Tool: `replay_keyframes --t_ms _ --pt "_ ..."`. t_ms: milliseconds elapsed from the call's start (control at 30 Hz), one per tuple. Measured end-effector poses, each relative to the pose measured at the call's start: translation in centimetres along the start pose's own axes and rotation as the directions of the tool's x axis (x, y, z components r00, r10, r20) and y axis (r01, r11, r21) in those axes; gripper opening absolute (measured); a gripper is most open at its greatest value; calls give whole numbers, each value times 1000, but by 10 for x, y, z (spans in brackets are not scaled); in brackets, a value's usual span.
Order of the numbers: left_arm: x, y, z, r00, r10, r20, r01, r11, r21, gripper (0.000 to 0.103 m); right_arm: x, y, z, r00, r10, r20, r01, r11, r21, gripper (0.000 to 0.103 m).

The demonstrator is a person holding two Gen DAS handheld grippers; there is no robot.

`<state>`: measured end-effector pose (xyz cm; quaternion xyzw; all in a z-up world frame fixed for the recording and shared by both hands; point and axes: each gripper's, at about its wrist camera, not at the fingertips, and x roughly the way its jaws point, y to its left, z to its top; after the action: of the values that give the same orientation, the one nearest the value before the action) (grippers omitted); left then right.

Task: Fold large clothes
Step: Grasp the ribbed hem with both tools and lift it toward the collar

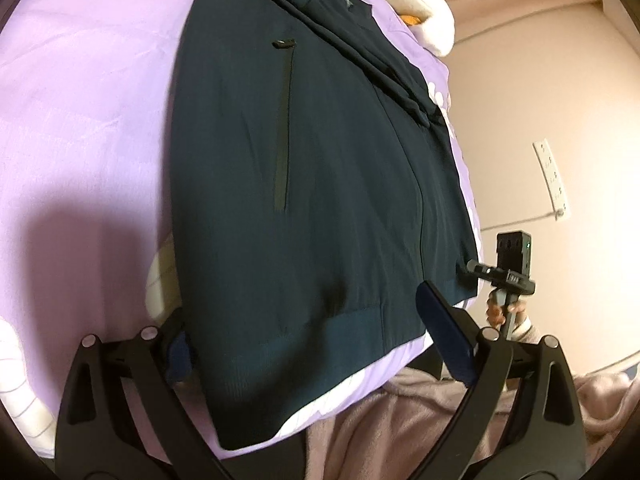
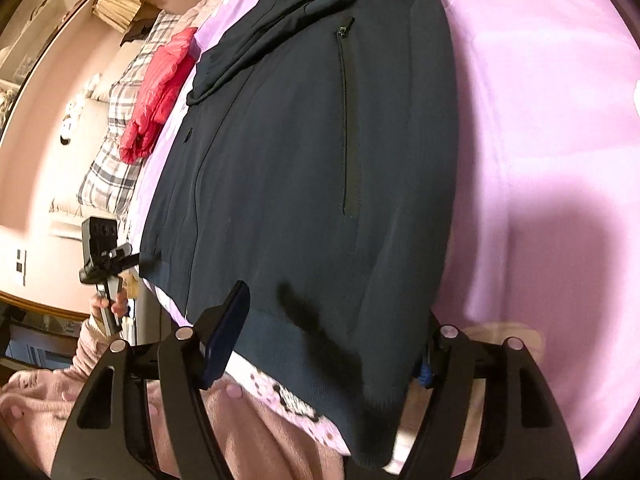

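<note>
A dark navy zip jacket lies flat on a lilac bed sheet, sleeves folded in near the collar; it also shows in the right wrist view. My left gripper is open, its fingers astride the ribbed hem at one bottom corner, one pad under the cloth edge. My right gripper is open, astride the hem at the other corner. The right gripper shows in the left wrist view, its tips at the hem. The left gripper shows in the right wrist view likewise.
A white and orange soft toy lies near the jacket's collar. A red garment and a plaid pillow lie along the bed's far side. A pink fleece robe is below the grippers. A wall with a power strip stands beside the bed.
</note>
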<state>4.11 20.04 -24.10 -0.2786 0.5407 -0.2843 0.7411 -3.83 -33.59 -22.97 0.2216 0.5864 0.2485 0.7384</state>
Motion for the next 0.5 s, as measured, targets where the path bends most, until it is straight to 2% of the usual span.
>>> replay_keyframes --t_ms 67,167,233,300,333,367,433,500 --pt "6 -5 7 1000 6 8 -6 1000 2 95 5 6 5 1000 -11 8 11 1000 -17 71" --pt "15 -13 11 999 43 3 -43 999 31 83 11 18 8 999 -41 9 41 997 -69 68" --pt "15 -11 11 999 50 7 -50 998 28 64 13 20 6 998 -64 17 65 993 -99 60" --pt "14 -5 11 998 56 19 -56 998 2 53 10 15 4 997 -75 31 77 993 -93 44" --pt "12 -3 11 998 58 26 -58 998 -11 47 10 12 3 996 -77 36 80 993 -85 40" --pt "10 -1 10 998 57 31 -56 998 -21 44 8 9 2 996 -81 43 84 994 -73 32" --pt "5 2 9 998 49 47 -47 998 -39 31 7 5 2 995 -84 53 88 994 -64 26" --pt "0 0 11 997 36 69 -32 998 -48 19 4 8 2 995 -77 67 83 994 -76 16"
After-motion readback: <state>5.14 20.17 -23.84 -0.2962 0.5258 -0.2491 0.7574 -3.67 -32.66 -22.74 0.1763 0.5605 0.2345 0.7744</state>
